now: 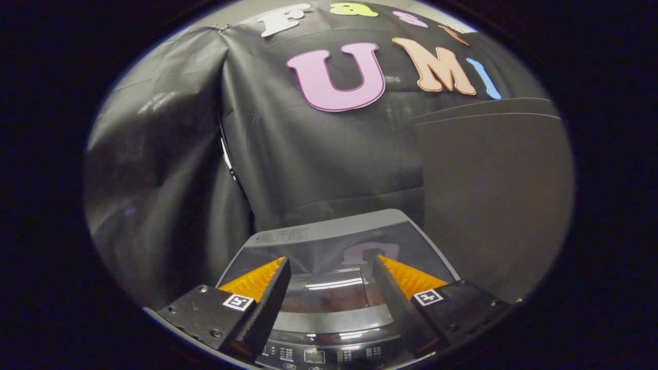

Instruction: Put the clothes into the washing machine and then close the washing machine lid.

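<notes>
In the lower middle of the frame sits a top-loading washing machine (329, 288), its glass lid (329, 257) down, reddish cloth dimly visible beneath. The gripper (331, 264) hovers above, fingers spread wide and empty. The task looks nearly finished; backing away seems all that remains.

The handheld two-finger gripper (331, 267) shows wedge-shaped fingers with ribbed inner pads (253, 282). Each matte base block carries screws and a small square black-and-white marker (237, 301). Its fingers stand apart.

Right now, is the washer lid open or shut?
Shut. The lid lies flat over the washer, its glass mirroring the wall. The gripper is open, fingers apart above it, holding nothing.
</notes>
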`<state>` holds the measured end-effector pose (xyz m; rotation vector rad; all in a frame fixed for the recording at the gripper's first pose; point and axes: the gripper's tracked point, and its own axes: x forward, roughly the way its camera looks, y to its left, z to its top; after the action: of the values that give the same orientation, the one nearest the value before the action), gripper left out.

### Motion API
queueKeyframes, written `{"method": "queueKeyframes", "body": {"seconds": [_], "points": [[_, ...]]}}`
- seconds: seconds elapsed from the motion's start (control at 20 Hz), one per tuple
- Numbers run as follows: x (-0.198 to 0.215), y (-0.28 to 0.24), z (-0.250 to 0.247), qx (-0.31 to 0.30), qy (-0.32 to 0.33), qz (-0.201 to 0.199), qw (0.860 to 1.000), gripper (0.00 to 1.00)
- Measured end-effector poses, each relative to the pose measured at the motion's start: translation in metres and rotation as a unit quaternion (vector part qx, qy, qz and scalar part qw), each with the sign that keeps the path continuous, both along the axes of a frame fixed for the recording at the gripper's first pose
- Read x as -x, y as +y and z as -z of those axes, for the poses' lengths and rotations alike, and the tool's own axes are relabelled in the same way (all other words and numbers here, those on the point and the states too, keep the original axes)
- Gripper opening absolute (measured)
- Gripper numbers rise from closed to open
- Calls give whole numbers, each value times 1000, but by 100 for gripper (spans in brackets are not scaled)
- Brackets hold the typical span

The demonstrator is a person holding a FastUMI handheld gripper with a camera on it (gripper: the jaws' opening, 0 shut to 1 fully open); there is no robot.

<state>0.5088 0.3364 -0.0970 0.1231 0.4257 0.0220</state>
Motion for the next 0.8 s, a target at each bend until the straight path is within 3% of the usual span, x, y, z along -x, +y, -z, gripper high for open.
{"method": "queueKeyframes", "body": {"seconds": [0.8], "points": [[69, -7, -47, 49, -1, -6, 999, 97]]}}
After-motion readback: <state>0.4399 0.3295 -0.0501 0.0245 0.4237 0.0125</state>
